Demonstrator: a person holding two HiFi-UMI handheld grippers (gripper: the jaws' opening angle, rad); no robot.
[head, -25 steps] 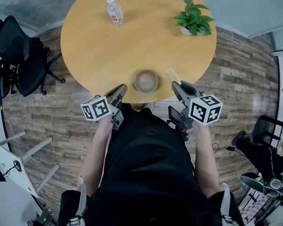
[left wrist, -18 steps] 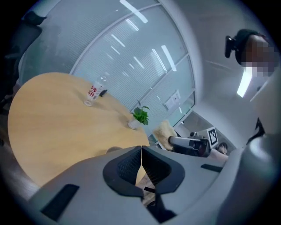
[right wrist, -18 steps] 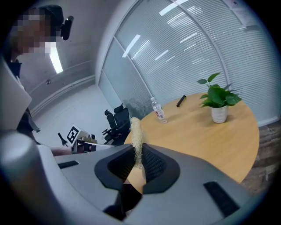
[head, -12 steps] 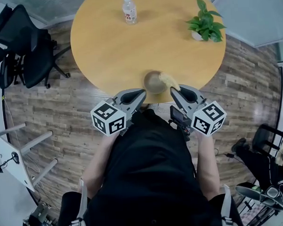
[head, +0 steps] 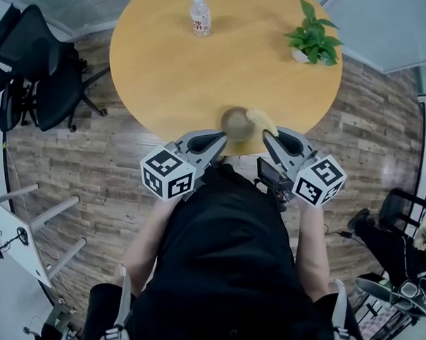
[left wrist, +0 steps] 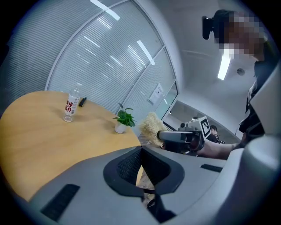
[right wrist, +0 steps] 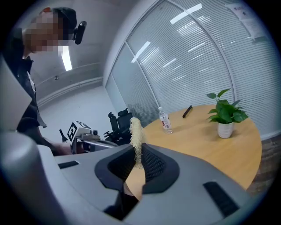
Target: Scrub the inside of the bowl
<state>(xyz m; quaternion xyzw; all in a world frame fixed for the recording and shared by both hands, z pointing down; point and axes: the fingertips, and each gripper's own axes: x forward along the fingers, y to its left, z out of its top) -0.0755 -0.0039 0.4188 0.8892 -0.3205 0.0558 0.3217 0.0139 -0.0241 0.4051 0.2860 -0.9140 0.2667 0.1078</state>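
A small brown bowl (head: 235,122) sits on the round wooden table (head: 166,76), close to its near edge. My left gripper (head: 221,137) is shut, its tips at the bowl's near left rim; whether they touch it I cannot tell. In the left gripper view its pads (left wrist: 131,165) meet with nothing between them. My right gripper (head: 269,136) is shut on a pale fibrous scrubber (head: 261,118), which lies against the bowl's right rim. In the right gripper view the scrubber (right wrist: 135,132) stands up from between the jaws.
A water bottle (head: 200,15) stands at the table's far side and a potted plant (head: 313,36) at its far right. A dark pen (right wrist: 187,111) lies near the bottle. Black office chairs (head: 32,68) stand to the left on the wooden floor.
Both grippers have moved forward to the bowl. The left one swung in from the left to the near rim. The scrubber has come up against the bowl's right side.
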